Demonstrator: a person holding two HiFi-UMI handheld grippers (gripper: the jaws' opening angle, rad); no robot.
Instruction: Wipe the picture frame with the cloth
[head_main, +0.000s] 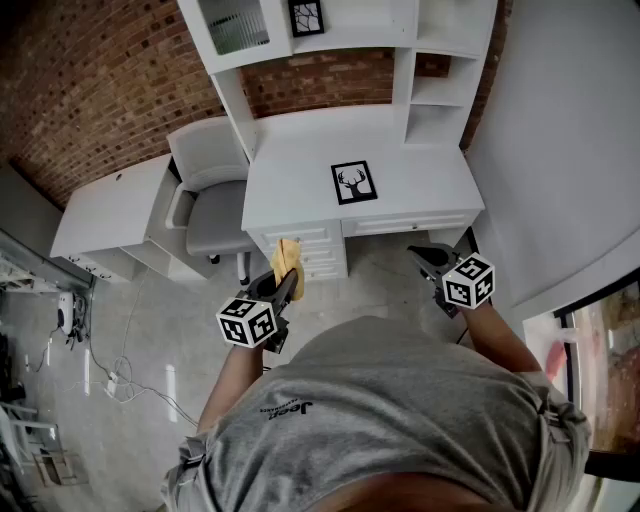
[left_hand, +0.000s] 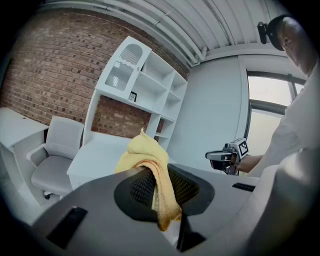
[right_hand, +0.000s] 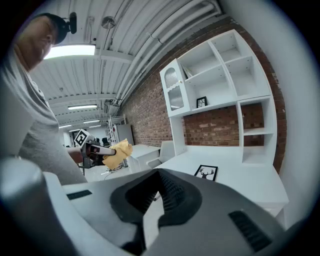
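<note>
Left gripper view looks along the left gripper, whose two dark ribbed jaws are clenched on a soft yellow cloth. The fabric bunches up above the jaw tips, and one end hangs down between the pads. Right gripper view shows the right gripper with its jaws drawn together and nothing caught between them.

From the head view, both tools are held out in front of a person in a grey T-shirt, over the pale floor. They are short of the front edge of the white wooden desk, the left one in front of its drawers and the right one near its right corner, each tilted a little downward.

Past the jaws, the black rectangular picture frame, which holds a deer-head print, lies flat on the desk top close to the front edge. It sits between the lines of the two grippers and is well apart from the cloth. A white shelf unit rises from the back of the desk, with a second small black frame standing on one of its shelves. A pale grey padded chair stands just left of the desk. A red-brown brick wall runs behind the furniture.
</note>
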